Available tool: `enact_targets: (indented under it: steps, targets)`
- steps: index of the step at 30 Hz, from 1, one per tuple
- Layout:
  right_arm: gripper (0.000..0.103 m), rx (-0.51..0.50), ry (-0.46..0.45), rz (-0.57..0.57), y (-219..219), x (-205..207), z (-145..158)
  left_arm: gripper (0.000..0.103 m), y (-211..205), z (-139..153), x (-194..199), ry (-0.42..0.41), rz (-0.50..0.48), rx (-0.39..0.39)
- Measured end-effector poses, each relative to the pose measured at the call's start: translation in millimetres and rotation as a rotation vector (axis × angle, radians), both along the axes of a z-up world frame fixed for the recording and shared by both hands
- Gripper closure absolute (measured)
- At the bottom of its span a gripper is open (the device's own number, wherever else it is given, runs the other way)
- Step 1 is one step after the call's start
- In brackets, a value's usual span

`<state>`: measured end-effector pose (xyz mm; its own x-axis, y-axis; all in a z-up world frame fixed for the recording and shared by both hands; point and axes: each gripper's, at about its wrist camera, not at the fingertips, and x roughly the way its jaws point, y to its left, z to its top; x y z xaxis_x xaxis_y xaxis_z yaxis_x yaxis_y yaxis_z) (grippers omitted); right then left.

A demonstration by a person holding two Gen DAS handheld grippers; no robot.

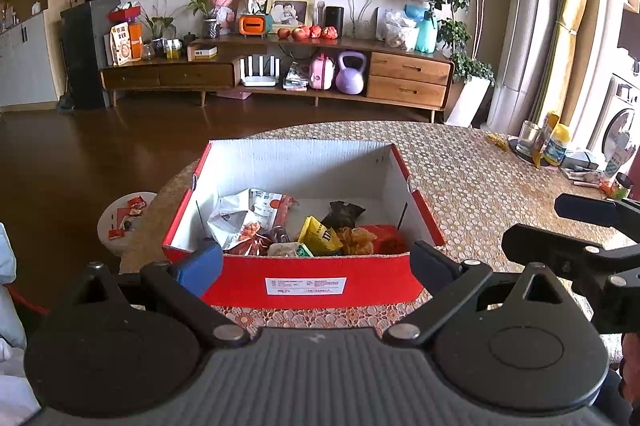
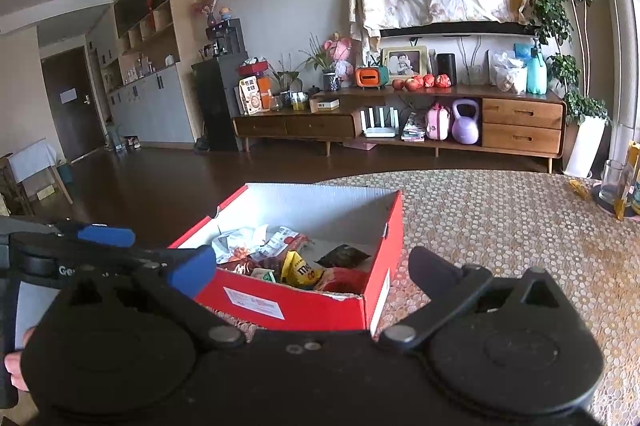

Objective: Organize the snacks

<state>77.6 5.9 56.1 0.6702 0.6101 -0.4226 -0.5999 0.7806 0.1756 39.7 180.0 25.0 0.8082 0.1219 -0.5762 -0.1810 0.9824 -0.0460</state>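
Left wrist view
Left tongs [image 1: 316, 260]: spread wide, pinching nothing; the two tips hang in front of the near corners of the red box, and contact with it cannot be told.
Red box [image 1: 304, 284]: an open cardboard box, red outside and white inside, standing on the desk [image 1: 480, 186] straight ahead of the tongs, its white-labelled front wall between the two tips.
Snacks: heaped against the near wall inside the box: a white and red crinkled bag [image 1: 236, 220] at the left, a yellow packet [image 1: 318, 236] in the middle, a dark wrapper [image 1: 346, 212] behind it, a red bag [image 1: 384, 238] at the right.
Right tongs [image 1: 576, 230]: seen at the right edge, over the desk well to the right of the box; jaws apart, holding nothing.
Only here: a white round stool [image 1: 120, 222] with red wrappers on it, left of the desk; a washing machine [image 1: 618, 118] at far right.

Right wrist view
Right tongs [image 2: 312, 272]: spread wide, empty; the box's near right corner lies between the tips, and the right tip is over bare desk.
Red box [image 2: 280, 302]: ahead and slightly left, turned so that its right side wall shows.
Left tongs [image 2: 156, 250]: blue-tipped, entering from the left, by the box's near left corner.
Only here: fingers [image 2: 16, 366] of a hand at the lower left edge; a dark door [image 2: 72, 106] and wall cabinets at far left.
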Motion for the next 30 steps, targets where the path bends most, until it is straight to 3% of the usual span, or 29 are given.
enact_targets:
  steps: [30]
  targets:
    - [0.000, 0.007, 0.029, -0.017, -1.4, 4.8, -6.2, 0.002, -5.1, -4.8, 0.2, 0.026, -0.017, -0.007]
